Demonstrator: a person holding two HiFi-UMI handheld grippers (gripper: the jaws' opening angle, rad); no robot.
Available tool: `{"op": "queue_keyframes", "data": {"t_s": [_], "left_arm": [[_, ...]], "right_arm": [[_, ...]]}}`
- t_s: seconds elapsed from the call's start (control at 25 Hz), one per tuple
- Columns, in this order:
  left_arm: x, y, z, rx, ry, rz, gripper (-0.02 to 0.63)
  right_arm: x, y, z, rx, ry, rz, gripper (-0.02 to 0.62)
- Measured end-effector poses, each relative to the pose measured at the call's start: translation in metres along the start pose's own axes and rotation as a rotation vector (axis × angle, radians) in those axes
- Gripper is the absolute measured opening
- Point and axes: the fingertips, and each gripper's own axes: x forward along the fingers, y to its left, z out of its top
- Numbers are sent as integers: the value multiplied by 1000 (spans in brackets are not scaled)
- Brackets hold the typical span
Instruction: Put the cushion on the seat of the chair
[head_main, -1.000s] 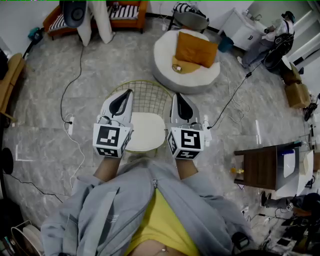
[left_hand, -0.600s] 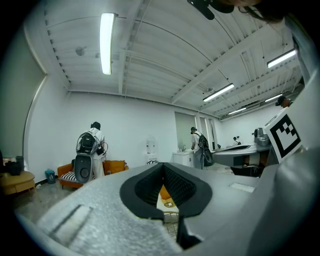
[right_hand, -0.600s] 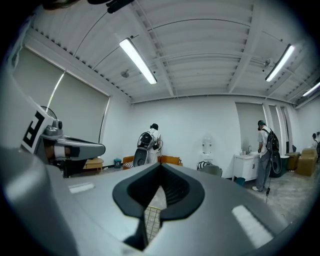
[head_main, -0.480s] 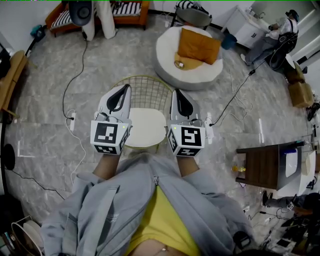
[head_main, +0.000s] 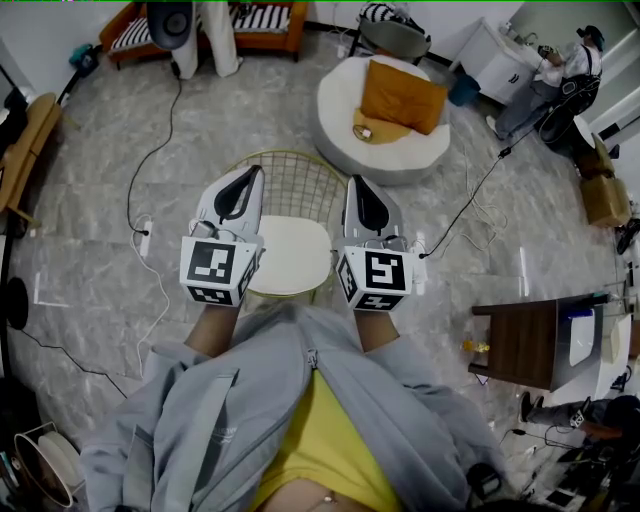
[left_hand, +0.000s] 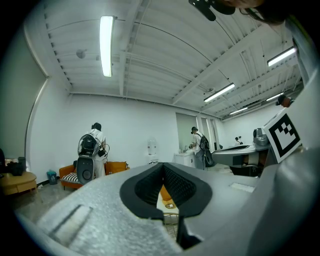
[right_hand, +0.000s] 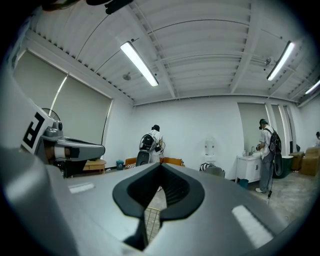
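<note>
The orange cushion (head_main: 403, 95) lies on a round white pouf (head_main: 340, 135), beyond the chair. The chair (head_main: 290, 255) has a white seat and a gold wire back (head_main: 290, 185) and stands right in front of me. My left gripper (head_main: 248, 180) is over the seat's left edge and my right gripper (head_main: 356, 184) over its right edge. Both are shut and hold nothing. In the left gripper view the shut gripper (left_hand: 163, 166) frames a sliver of the cushion (left_hand: 164, 193). The right gripper view looks past the closed gripper (right_hand: 161, 166) at the wire back (right_hand: 152, 218).
A dark wooden side table (head_main: 520, 340) stands to the right. Cables (head_main: 140, 160) and a power strip (head_main: 145, 242) run across the marble floor on the left. An orange sofa (head_main: 270, 25) lines the far wall. A person (head_main: 545, 85) works at the back right beside cardboard boxes (head_main: 608, 195).
The head view has drifted slightly, so the room sits a little differently in frame. Both grippers stay shut, still on either side of the chair seat.
</note>
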Motion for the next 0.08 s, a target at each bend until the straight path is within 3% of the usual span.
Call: {"op": "queue_keyframes", "data": {"t_s": [0.08], "left_arm": [[3, -3, 0, 1, -1, 0, 9]], "right_arm": [[0, -4, -1, 0, 1, 3, 0]]}}
